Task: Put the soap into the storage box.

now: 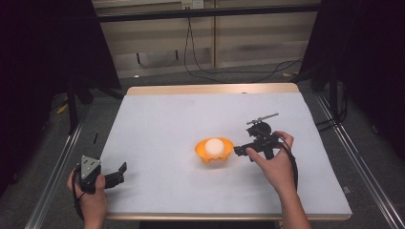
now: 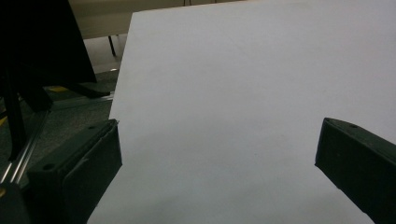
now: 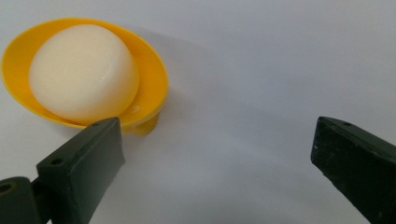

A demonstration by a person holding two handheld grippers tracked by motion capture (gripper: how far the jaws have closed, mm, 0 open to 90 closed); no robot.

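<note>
Apparently placed already: pale round piece [image 1: 215, 147] seated in orange bowl [image 1: 214, 152] at table centre, right gripper [image 1: 240, 151] at its 3 o'clock, jaws apart and empty; left gripper [image 1: 120, 171] idle at 8 o'clock, jaws apart.

The high view overlooks the whole table [image 1: 157, 114]; both tongs views skim its white top closely.
</note>
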